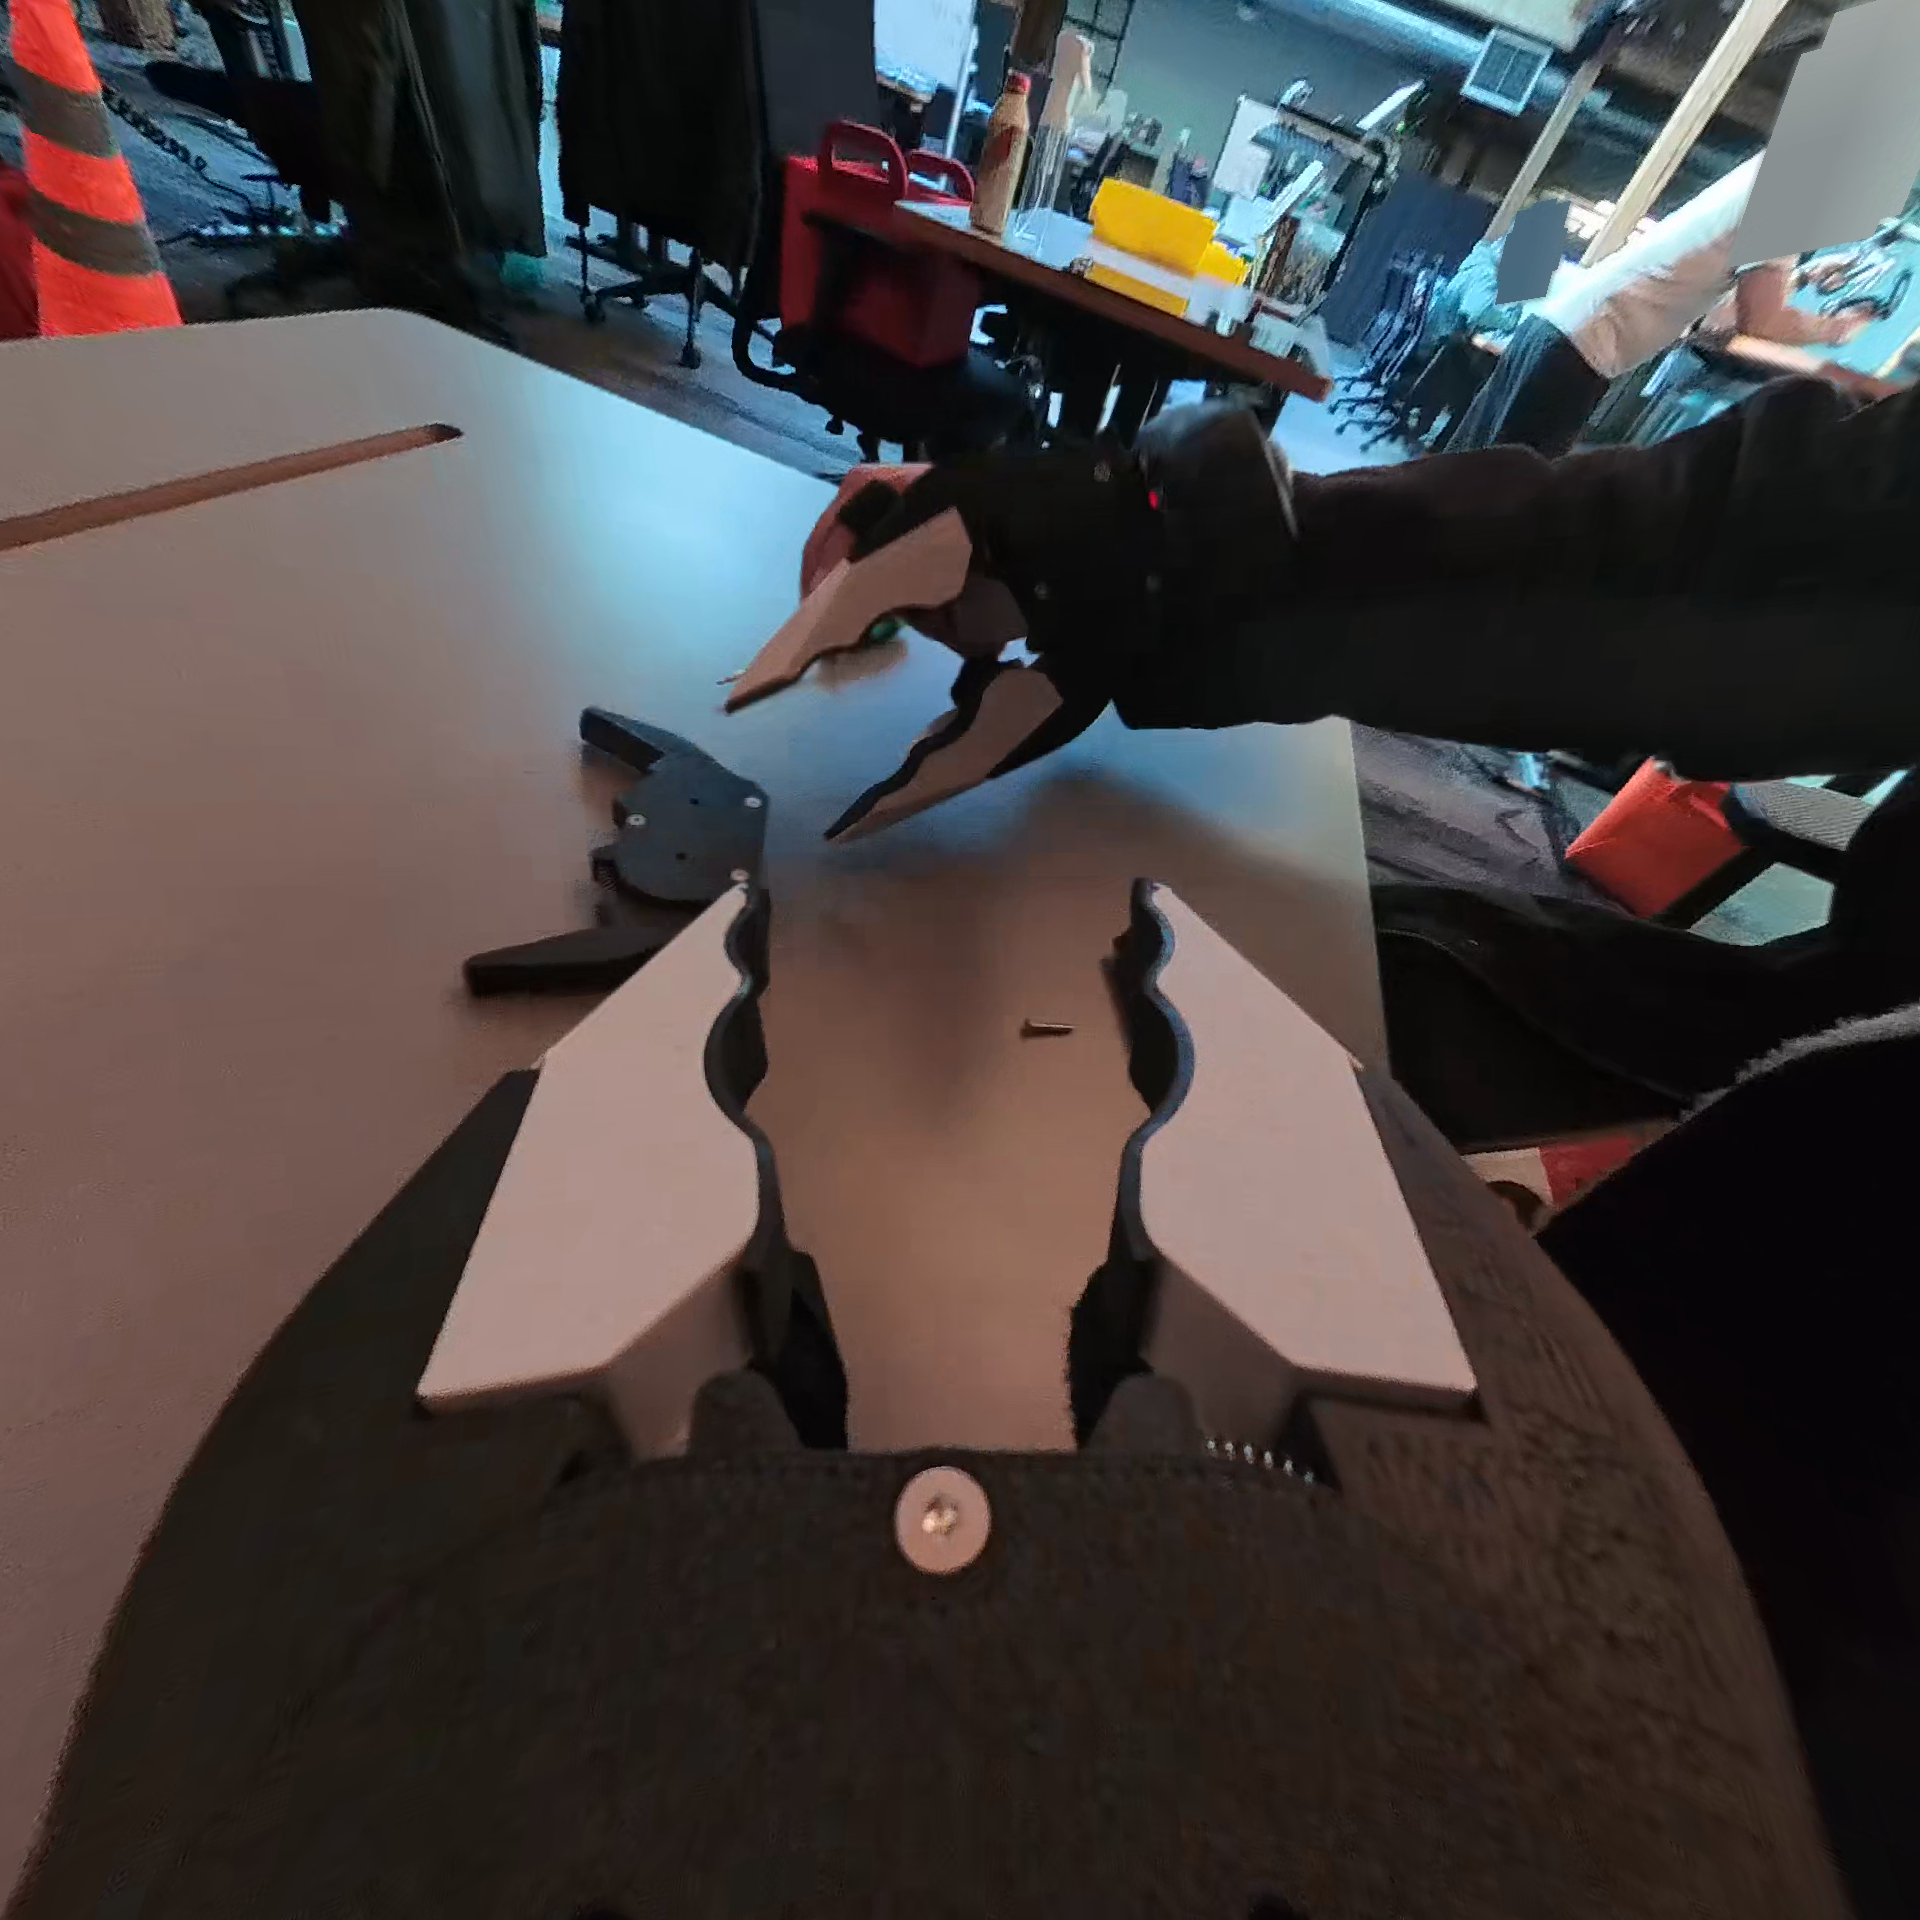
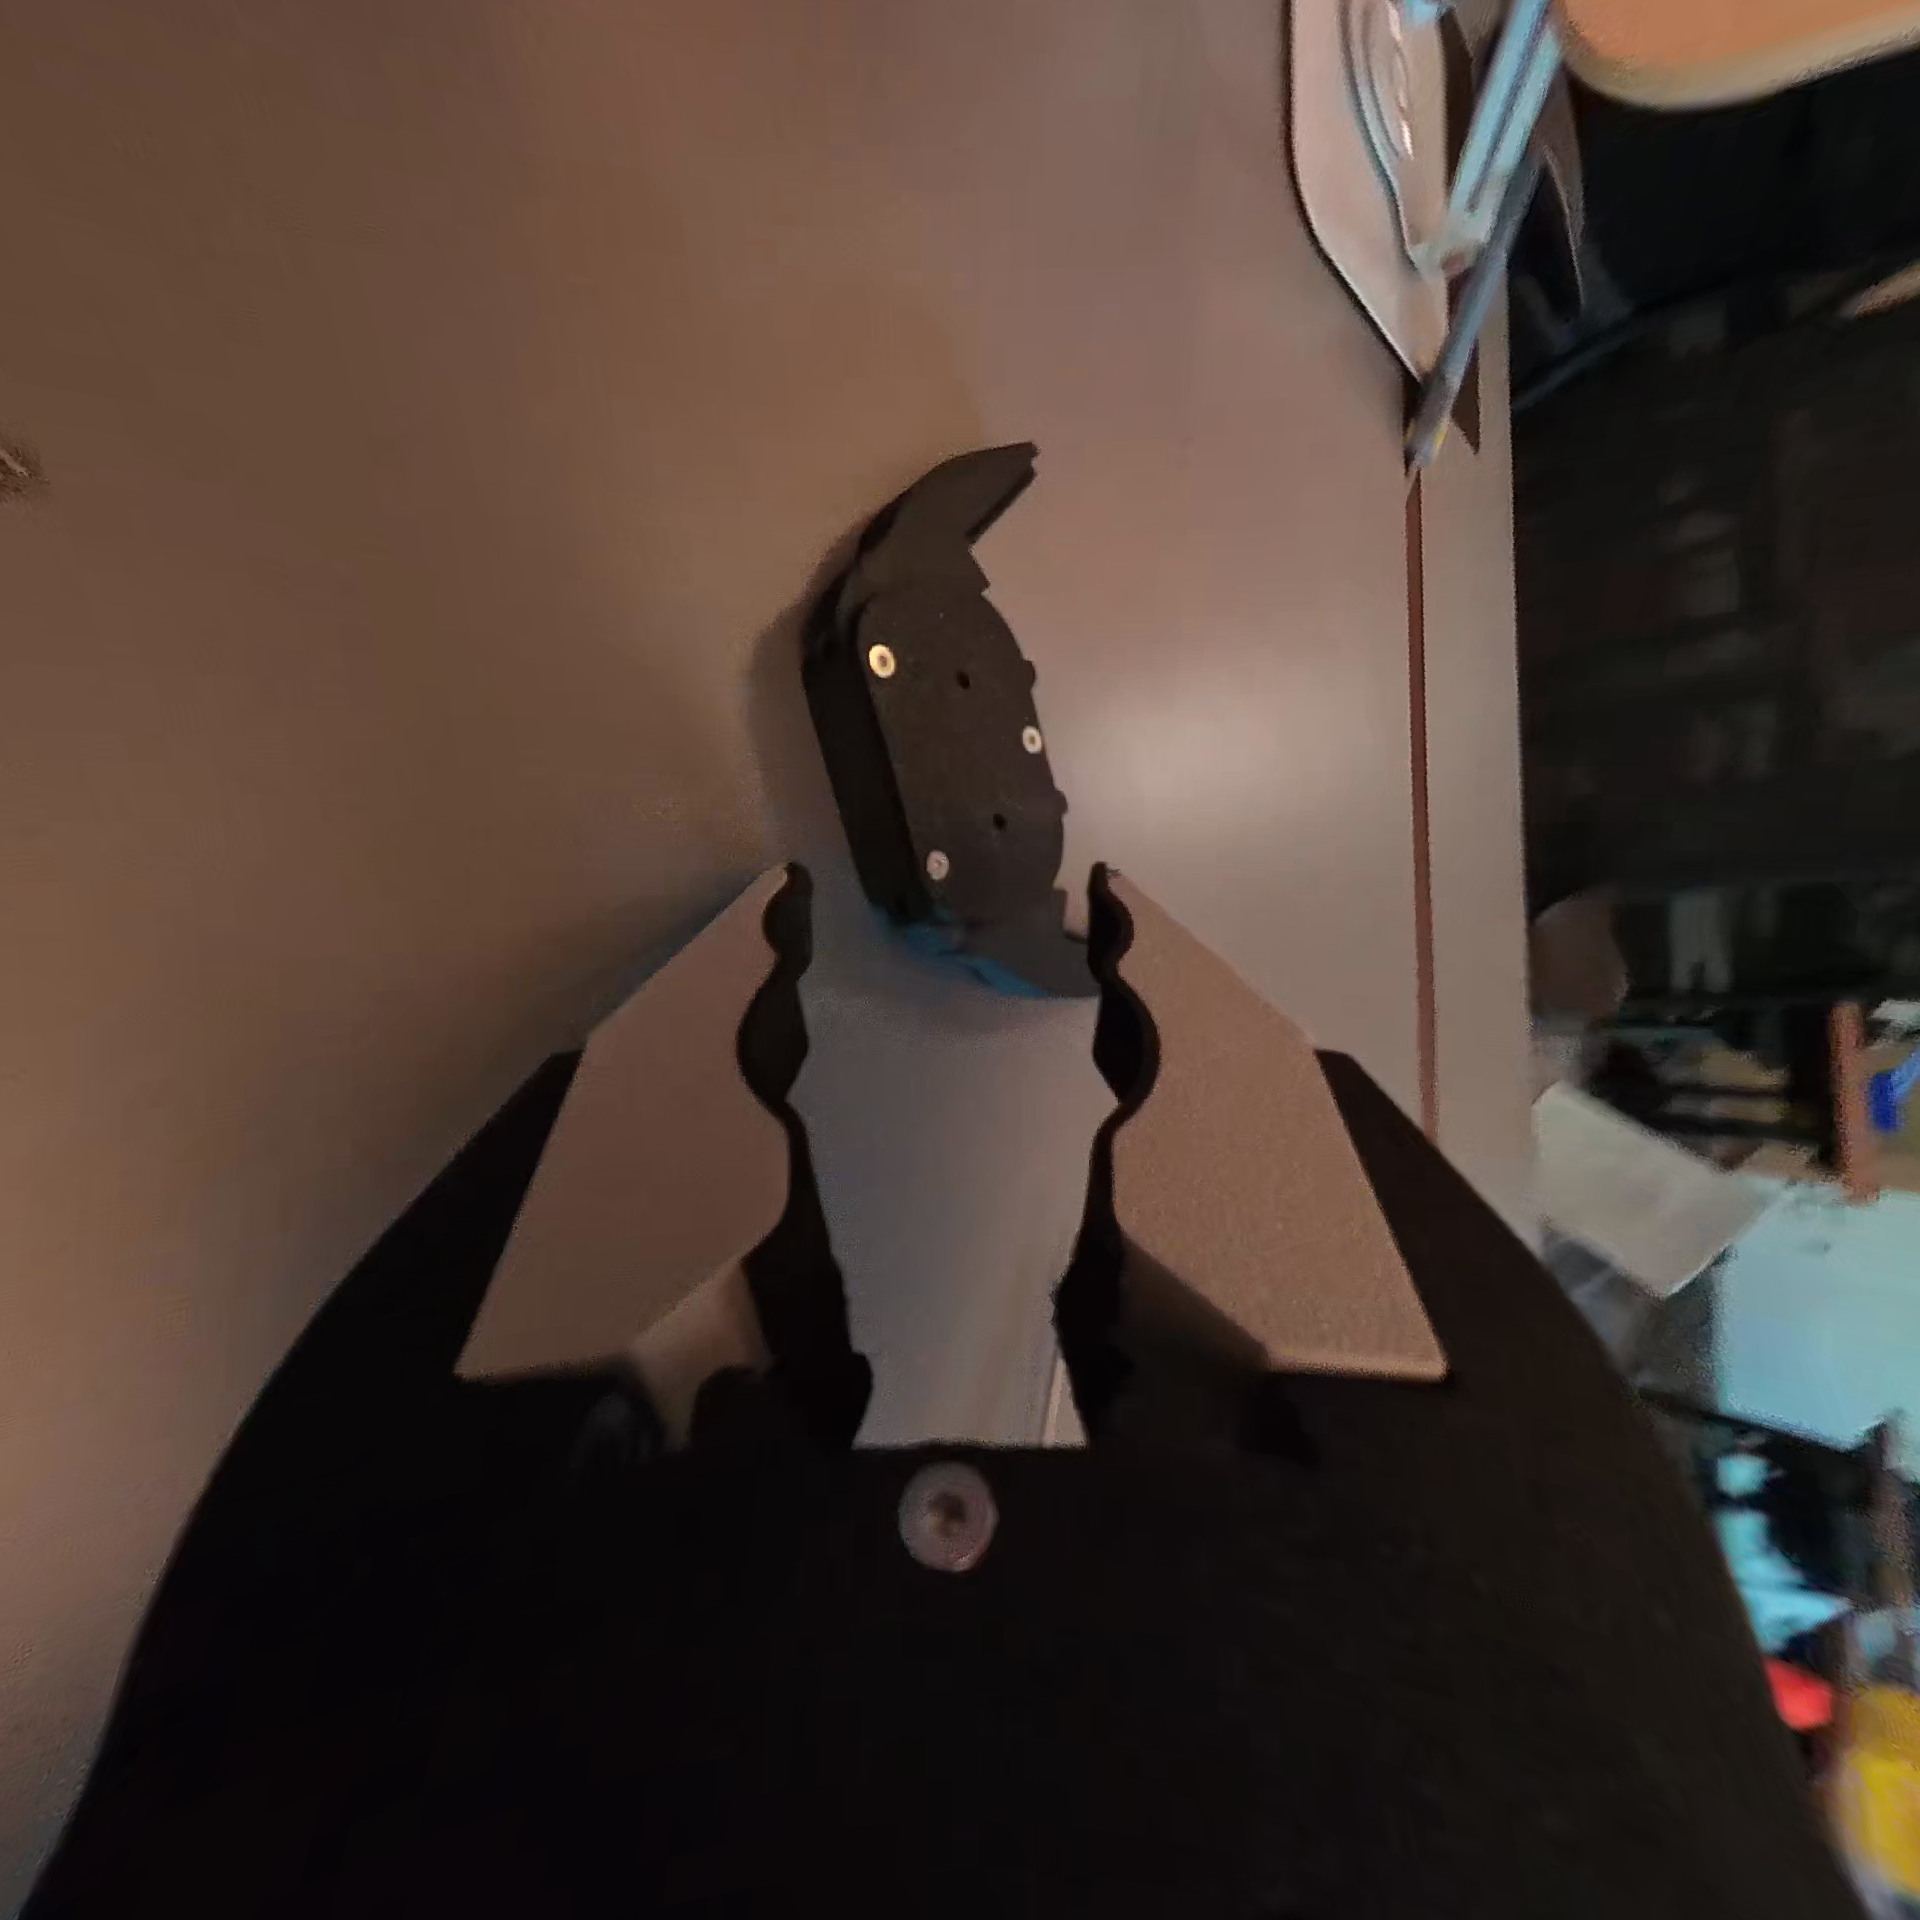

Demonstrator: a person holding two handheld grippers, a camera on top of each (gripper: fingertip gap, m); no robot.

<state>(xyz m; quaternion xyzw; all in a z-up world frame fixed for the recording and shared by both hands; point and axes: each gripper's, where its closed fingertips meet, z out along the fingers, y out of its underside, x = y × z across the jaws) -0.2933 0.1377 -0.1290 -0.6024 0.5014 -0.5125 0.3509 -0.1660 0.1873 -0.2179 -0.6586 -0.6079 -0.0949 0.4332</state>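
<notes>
Both claws are spread wide with nothing between them. The left gripper (image 1: 940,904) hovers low over the grey table (image 1: 260,727), its left fingertip just beside a flat black printed part (image 1: 675,821) with little silver screws in its face and two arms sticking out. A small loose screw (image 1: 1045,1029) lies on the table between the left fingers, a bit toward the right one.

The right gripper (image 1: 779,764), seen farther off in the left wrist view, is angled down at the table just beyond that black part. From its own camera, the right gripper (image 2: 945,883) sits right at the near end of the black part (image 2: 935,748), where something blue (image 2: 961,961) pokes out underneath; the view is blurry there, so hard to say what it is.

Outward: a slot (image 1: 229,478) cut in the tabletop, an orange cone (image 1: 73,177) at far left, and a cluttered desk with a yellow box (image 1: 1148,218) behind.

For handling, the part is thin and flat, so closing across its narrow width rather than its face looks like the safer grab.
</notes>
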